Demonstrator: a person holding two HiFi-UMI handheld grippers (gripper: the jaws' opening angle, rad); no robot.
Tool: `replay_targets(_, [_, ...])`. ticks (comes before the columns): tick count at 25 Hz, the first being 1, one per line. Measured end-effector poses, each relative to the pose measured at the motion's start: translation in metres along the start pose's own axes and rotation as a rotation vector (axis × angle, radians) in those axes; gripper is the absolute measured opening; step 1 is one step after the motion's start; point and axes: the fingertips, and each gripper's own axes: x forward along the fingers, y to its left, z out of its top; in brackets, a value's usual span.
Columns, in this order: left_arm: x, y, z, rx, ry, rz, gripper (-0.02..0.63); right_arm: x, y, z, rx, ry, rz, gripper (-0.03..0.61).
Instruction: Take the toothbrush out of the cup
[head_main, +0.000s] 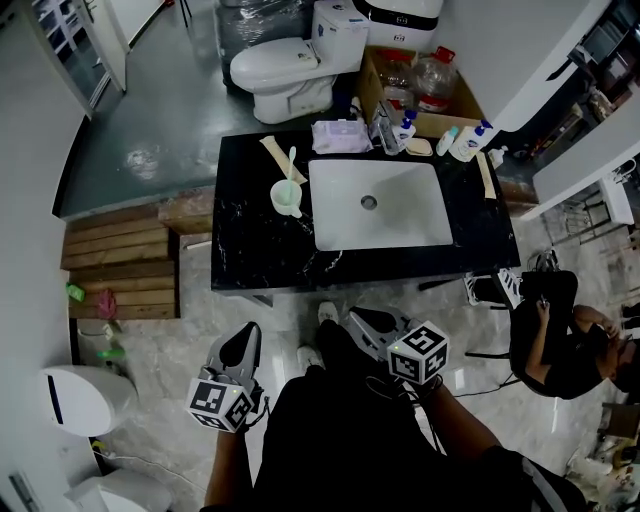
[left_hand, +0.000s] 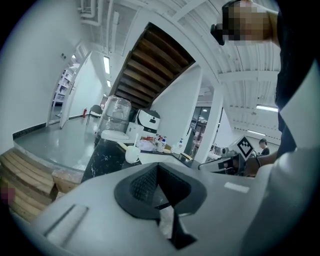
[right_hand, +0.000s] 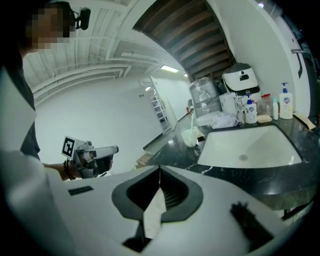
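A pale green cup (head_main: 286, 197) stands on the black marble counter (head_main: 250, 250), left of the basin, with a light toothbrush (head_main: 291, 163) upright in it. The cup (left_hand: 132, 155) and toothbrush (left_hand: 136, 143) show far off in the left gripper view. In the right gripper view the cup (right_hand: 189, 137) and brush (right_hand: 192, 119) are also distant. Both grippers are held low in front of the person's body, well short of the counter. My left gripper (head_main: 244, 338) has its jaws together on nothing. My right gripper (head_main: 362, 322) is likewise shut and empty.
A white basin (head_main: 378, 205) fills the counter's middle. Soap bottles (head_main: 465, 140), a tap and a plastic-wrapped pack (head_main: 340, 135) line the back edge. Beyond are a toilet (head_main: 285, 70) and a cardboard box (head_main: 420, 85). Wooden steps (head_main: 120, 265) lie left; a seated person (head_main: 560, 340) is right.
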Motion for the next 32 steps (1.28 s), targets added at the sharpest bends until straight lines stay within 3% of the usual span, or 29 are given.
replay_targets(15, [0.016, 0.012, 0.014, 0.014, -0.008, 0.056, 0.009, 0.025, -0.018, 0.026, -0.012, -0.028, 0.047, 0.015])
replay_targets(32, [0.113, 0.027, 0.054, 0.034, 0.012, 0.065, 0.009, 0.066, -0.1, 0.073, 0.021, -0.02, 0.091, 0.015])
